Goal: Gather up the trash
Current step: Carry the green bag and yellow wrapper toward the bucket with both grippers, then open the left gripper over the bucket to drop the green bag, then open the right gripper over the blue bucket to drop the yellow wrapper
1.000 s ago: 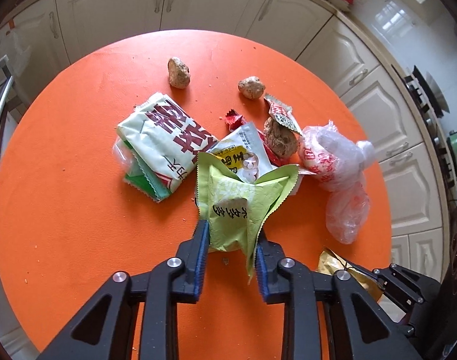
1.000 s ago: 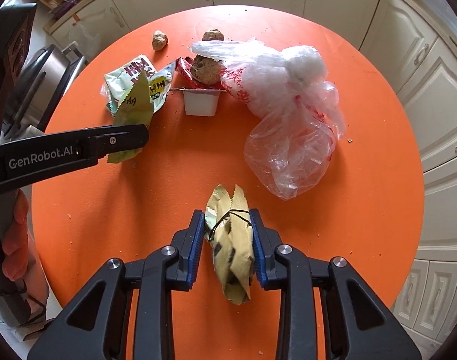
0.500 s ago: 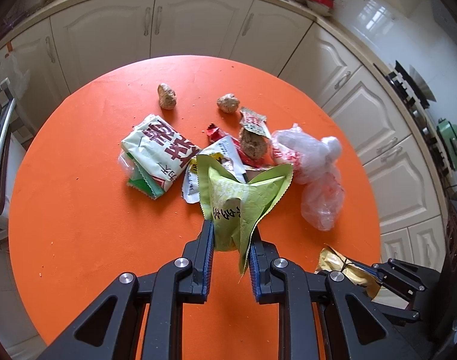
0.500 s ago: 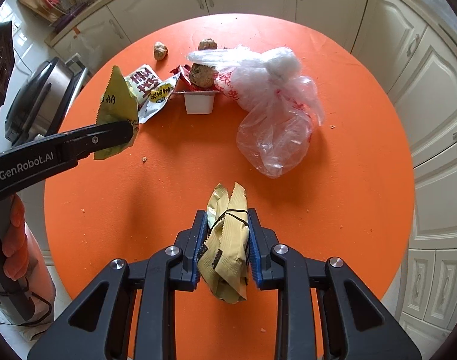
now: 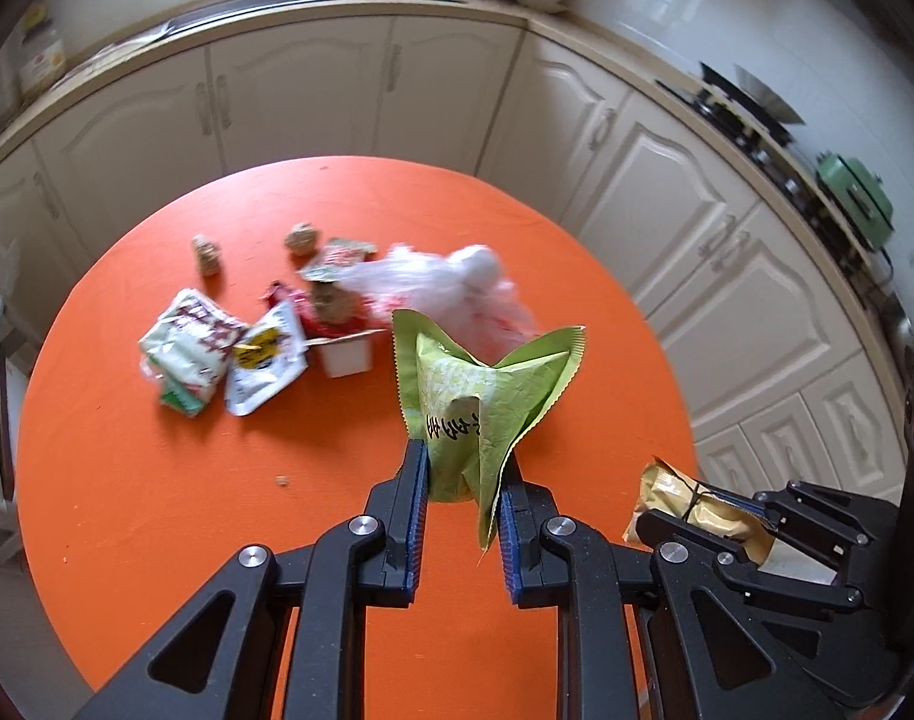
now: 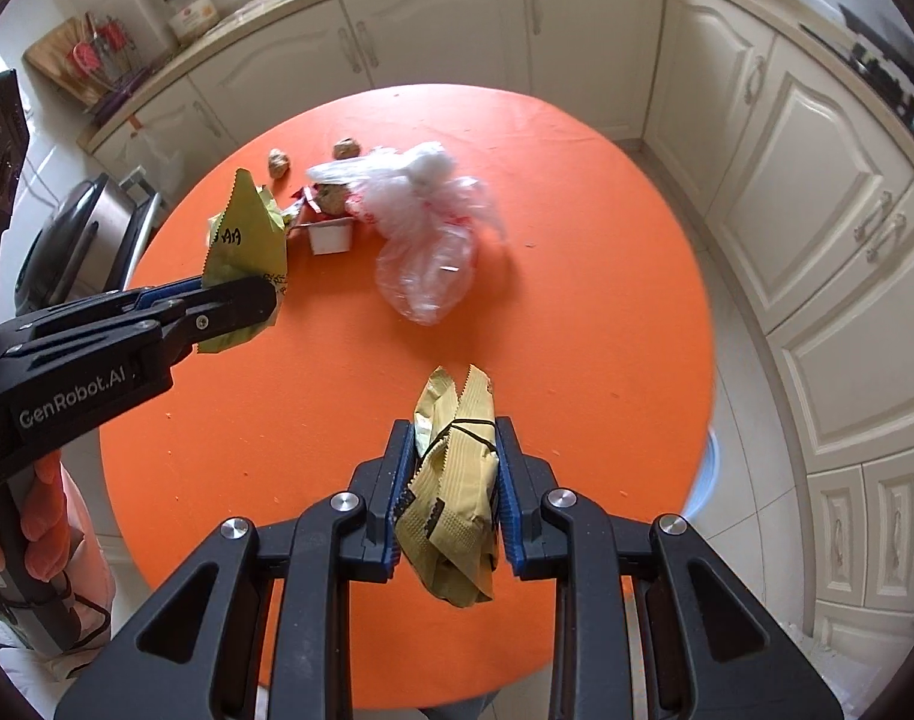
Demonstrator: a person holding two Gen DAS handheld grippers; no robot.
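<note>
My left gripper (image 5: 461, 468) is shut on a crumpled green wrapper (image 5: 475, 384) and holds it high over the round orange table (image 5: 156, 510). The same green wrapper (image 6: 243, 246) and left gripper (image 6: 240, 300) show at the left of the right wrist view. My right gripper (image 6: 453, 456) is shut on a folded tan-yellow wrapper (image 6: 457, 480), also lifted off the table. That tan wrapper (image 5: 691, 507) appears at the lower right of the left wrist view. Still on the table lie a clear plastic bag (image 6: 426, 228), a white cup (image 6: 330, 237), packets (image 5: 216, 354) and brown lumps (image 5: 207, 252).
Cream kitchen cabinets (image 5: 288, 90) curve around behind the table, with a counter and sink above them. A stove (image 5: 751, 114) stands at the right. A dark metal appliance (image 6: 78, 240) sits left of the table. A person's gloved hand (image 6: 36, 534) holds the left gripper's handle.
Both grippers have risen and pulled back from the table with their wrappers, so the table and trash pile look smaller. The left gripper has rolled and shifted right relative to the pile.
</note>
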